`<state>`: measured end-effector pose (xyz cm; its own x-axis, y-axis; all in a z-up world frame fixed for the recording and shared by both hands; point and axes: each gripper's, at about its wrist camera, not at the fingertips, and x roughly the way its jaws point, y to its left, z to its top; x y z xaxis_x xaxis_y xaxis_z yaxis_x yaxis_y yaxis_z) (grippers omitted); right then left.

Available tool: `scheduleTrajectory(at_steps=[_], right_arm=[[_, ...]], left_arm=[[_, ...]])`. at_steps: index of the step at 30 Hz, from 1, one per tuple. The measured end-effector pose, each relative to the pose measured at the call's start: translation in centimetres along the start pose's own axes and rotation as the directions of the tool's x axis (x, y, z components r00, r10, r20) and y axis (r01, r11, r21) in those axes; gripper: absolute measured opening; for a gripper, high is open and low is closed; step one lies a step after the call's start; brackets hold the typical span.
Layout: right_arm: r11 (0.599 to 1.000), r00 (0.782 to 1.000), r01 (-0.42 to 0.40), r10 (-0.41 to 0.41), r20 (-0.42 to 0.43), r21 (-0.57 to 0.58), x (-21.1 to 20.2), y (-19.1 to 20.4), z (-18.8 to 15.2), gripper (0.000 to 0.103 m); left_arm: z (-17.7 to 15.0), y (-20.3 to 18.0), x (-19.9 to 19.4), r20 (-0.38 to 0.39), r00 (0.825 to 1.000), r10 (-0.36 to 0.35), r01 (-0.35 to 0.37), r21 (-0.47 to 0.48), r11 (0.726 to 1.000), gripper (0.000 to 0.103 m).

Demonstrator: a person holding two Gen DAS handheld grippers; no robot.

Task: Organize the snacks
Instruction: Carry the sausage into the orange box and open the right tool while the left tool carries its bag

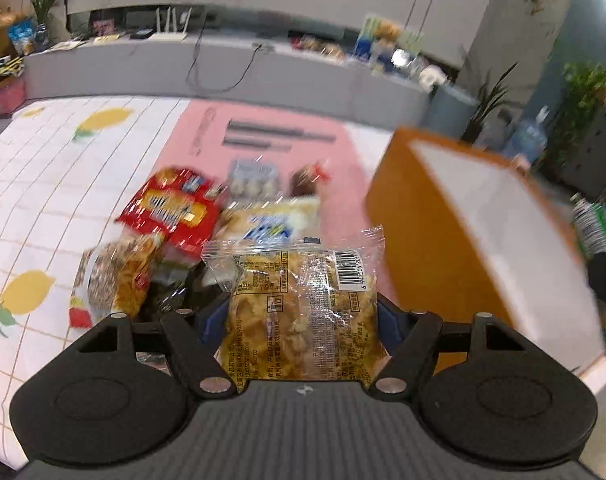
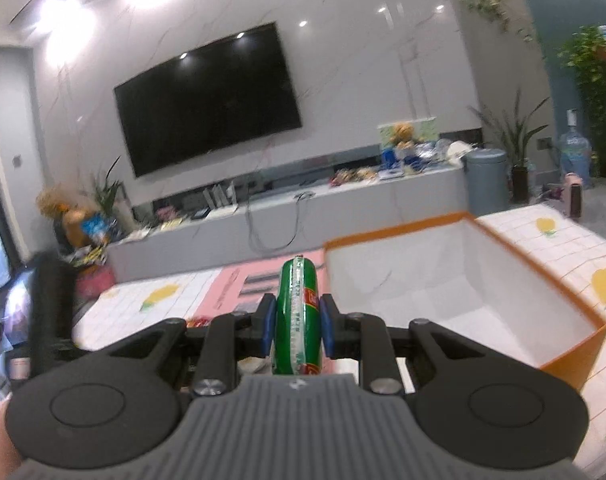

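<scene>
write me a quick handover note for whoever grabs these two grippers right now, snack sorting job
Left gripper: shut on a clear packet of yellow snack, lifted above the pile.
Right gripper: shut on a green sausage-shaped pack, held just left of the orange box.
Box: open, white inside; no snacks visible in the part that shows.
Done: two items picked up, none seen dropped in yet.
Left: put both into the box, then clear the pile on the table: red packet, blue-and-white packet, and several smaller blurred packs.
</scene>
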<state>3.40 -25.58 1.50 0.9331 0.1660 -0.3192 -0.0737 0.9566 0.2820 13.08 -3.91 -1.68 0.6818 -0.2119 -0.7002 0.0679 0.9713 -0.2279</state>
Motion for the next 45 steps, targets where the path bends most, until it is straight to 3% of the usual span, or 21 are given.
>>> scheduleTrajectory(at_steps=[7, 10, 12, 16, 20, 25, 27, 28, 29, 40, 45], right_arm=[[0.997, 0.997, 0.071, -0.071, -0.030, -0.020, -0.1, -5.0, 1.2, 0.021], [0.988, 0.986, 0.149, -0.146, -0.078, 0.037, 0.8, -6.6, 0.6, 0.021], [0.991, 0.987, 0.131, -0.127, -0.100, 0.030, 1.6, -6.7, 0.4, 0.021], [0.998, 0.988, 0.070, -0.068, -0.141, 0.006, 3.7, -5.6, 0.2, 0.021], [0.996, 0.977, 0.077, -0.084, -0.194, -0.044, 5.6, -4.4, -0.3, 0.021], [0.999, 0.974, 0.039, -0.035, -0.224, 0.018, 6.2, -4.7, -0.3, 0.023], [0.999, 0.976, 0.032, -0.023, -0.218, 0.038, 6.0, -4.7, -0.2, 0.026], [0.998, 0.976, 0.019, -0.005, -0.219, 0.062, 6.0, -4.9, -0.1, 0.037], [0.996, 0.977, 0.003, 0.017, -0.214, 0.094, 5.7, -5.1, 0.0, 0.042], [0.993, 0.989, 0.065, -0.050, -0.141, 0.100, 2.9, -6.8, 1.9, 0.041], [0.971, 0.997, 0.051, -0.034, -0.077, 0.236, 1.1, -9.2, 2.4, 0.042]], left_arm=[[0.6, -2.5, -3.2, 0.050, 0.991, -0.125, 0.124, 0.022, 0.992, 0.083], [0.0, -3.0, -3.5, 0.056, 0.975, -0.215, 0.213, 0.031, 0.977, 0.083], [-0.2, -3.2, -3.3, 0.057, 0.968, -0.246, 0.245, 0.031, 0.969, 0.083], [-0.2, -3.5, -2.5, 0.047, 0.967, -0.250, 0.248, 0.034, 0.968, 0.083], [-0.4, -3.1, -2.2, 0.040, 0.970, -0.240, 0.239, 0.034, 0.970, 0.083], [-0.6, -2.5, -2.6, 0.033, 0.971, -0.238, 0.238, 0.021, 0.971, 0.083], [-0.5, -2.4, -2.6, 0.024, 0.968, -0.250, 0.249, 0.012, 0.968, 0.083], [-0.5, -2.5, -2.8, 0.019, 0.967, -0.255, 0.254, 0.014, 0.967, 0.083], [-0.5, -2.7, -3.0, 0.021, 0.966, -0.259, 0.259, 0.020, 0.966, 0.083], [-0.7, -5.2, -3.2, 0.002, 0.969, -0.248, 0.248, 0.067, 0.967, 0.084], [-0.5, -8.2, -3.8, 0.007, 0.971, -0.241, 0.239, 0.107, 0.965, 0.084]])
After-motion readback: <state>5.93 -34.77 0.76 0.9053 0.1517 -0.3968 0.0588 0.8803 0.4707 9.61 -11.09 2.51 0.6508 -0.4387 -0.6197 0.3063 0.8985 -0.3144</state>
